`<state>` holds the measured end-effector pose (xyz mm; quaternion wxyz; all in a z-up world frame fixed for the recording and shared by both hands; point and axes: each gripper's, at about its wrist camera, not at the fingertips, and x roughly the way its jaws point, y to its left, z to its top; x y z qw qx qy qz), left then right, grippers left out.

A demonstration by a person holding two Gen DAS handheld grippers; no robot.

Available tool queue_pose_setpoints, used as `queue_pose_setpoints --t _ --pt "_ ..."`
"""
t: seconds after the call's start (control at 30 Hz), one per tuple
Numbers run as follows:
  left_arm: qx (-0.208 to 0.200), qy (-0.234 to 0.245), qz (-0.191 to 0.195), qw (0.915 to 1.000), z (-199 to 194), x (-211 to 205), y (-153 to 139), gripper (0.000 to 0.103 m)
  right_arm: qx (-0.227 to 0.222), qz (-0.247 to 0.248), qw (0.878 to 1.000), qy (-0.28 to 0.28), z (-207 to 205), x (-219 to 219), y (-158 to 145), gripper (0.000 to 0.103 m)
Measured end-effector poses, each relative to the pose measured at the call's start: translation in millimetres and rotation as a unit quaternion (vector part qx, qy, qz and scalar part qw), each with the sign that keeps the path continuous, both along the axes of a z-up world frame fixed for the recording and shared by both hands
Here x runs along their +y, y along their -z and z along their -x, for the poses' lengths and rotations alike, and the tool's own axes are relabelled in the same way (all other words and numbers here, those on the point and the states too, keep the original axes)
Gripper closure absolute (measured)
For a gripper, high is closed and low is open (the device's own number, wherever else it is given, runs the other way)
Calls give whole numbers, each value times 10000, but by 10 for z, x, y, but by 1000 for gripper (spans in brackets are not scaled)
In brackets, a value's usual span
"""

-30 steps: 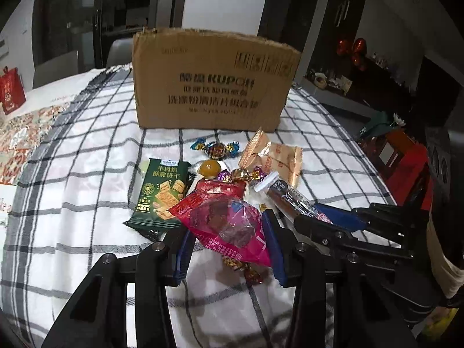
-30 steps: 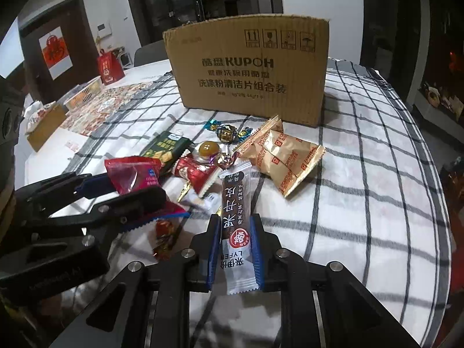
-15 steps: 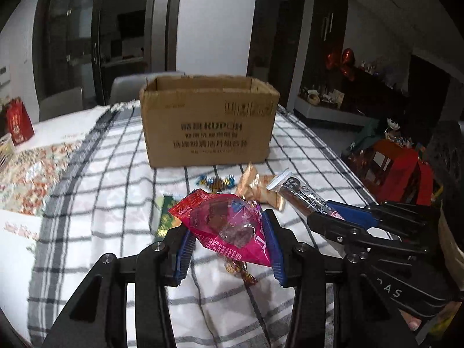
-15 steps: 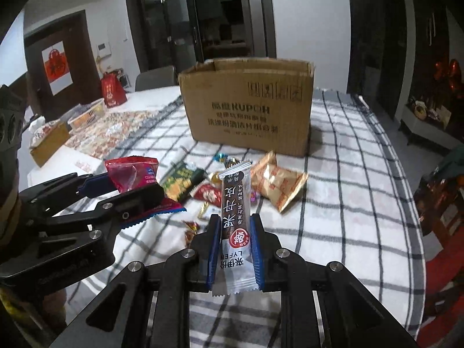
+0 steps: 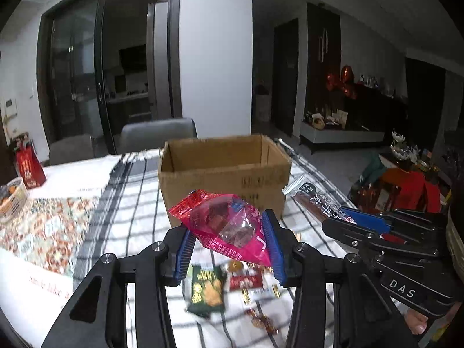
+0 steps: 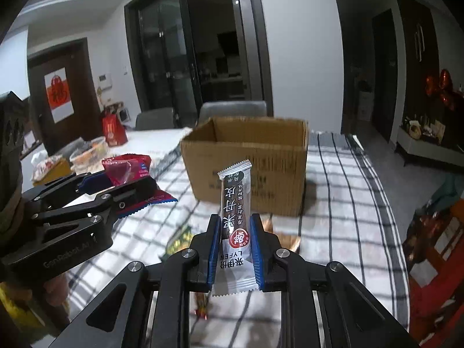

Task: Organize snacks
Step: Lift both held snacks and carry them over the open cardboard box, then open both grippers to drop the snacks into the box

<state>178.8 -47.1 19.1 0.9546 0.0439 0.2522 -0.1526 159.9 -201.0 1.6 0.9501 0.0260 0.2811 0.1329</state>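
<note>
Our left gripper (image 5: 229, 249) is clamped on a pink snack bag (image 5: 229, 229), held in the air above the checked worktop (image 5: 130, 217). Our right gripper (image 6: 233, 246) is clamped on a long silver-and-brown snack bar (image 6: 235, 217), which stands upright between its blue pads (image 6: 213, 253). Both snacks sit in front of the open cardboard box (image 6: 246, 159), short of its near wall. Below us, a green cracker packet (image 5: 206, 288) and small wrapped candies (image 5: 262, 320) lie loose on the cloth, blurred.
</note>
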Motion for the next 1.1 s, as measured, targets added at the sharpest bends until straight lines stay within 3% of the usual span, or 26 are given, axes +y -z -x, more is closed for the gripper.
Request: queue_pose_setpoints --t 0.27,0.57,1.1 --pt "-205 -16 -3 9998 -348 42 -264 59 -210 -37 9998 19 -381 9 -252 82" --pt "-175 -71 -86 9998 -928 76 -331 59 -380 145 9991 72 -875 58 -469 82" --pt "145 -27 -351 9993 -1867 -113 -171 57 -156 397 9990 113 -1798 11 -324 82"
